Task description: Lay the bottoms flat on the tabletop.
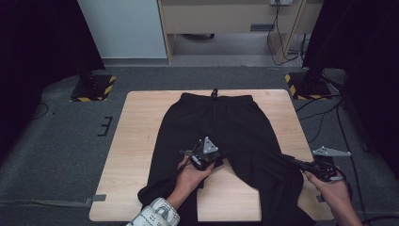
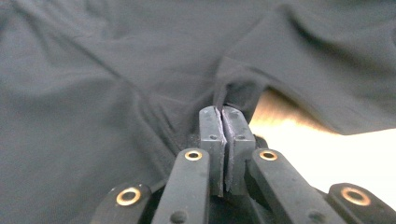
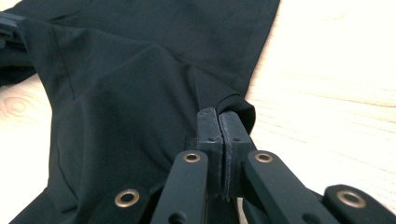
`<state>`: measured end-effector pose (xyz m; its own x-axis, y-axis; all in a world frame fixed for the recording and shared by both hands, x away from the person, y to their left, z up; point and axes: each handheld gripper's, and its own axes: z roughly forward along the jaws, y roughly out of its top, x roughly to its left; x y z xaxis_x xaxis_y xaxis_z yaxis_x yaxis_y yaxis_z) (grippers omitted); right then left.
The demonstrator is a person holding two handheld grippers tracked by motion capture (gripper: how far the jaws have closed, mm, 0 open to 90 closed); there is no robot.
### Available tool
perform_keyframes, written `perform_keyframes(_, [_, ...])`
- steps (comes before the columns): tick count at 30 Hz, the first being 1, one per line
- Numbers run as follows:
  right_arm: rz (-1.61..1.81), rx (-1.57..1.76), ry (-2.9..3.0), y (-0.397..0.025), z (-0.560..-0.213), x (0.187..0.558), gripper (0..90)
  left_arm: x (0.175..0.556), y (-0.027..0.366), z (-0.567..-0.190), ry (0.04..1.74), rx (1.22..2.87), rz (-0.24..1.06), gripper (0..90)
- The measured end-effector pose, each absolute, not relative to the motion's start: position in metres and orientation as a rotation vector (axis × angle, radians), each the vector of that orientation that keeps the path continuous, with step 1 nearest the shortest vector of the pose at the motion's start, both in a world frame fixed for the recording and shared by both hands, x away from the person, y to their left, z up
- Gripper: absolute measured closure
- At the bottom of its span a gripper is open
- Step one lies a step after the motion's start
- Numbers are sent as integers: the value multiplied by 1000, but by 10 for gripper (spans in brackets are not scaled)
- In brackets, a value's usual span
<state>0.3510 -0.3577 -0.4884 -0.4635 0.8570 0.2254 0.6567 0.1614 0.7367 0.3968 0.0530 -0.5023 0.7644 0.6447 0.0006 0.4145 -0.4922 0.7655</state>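
Black sweatpants (image 1: 211, 127) spread flat mid-table (image 1: 136, 141), waistband far; left gripper (image 1: 210, 157) clenched on crotch seam, right gripper (image 1: 288, 160) clenched on outer leg edge; bare wood either side

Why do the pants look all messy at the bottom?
The black pants lie flat near the waistband, but the leg bottoms are bunched and hang over the near edge of the table. The left gripper pinches the crotch fabric and the right gripper pinches the outer leg edge, making wrinkles. Nothing looks torn.
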Motion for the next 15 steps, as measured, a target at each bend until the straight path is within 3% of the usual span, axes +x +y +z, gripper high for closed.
perform_keyframes(15, [1130, 1572, 2156, -361, -503, 384, 895, 441, 86, -520, 1022, 2088, 387, 876])
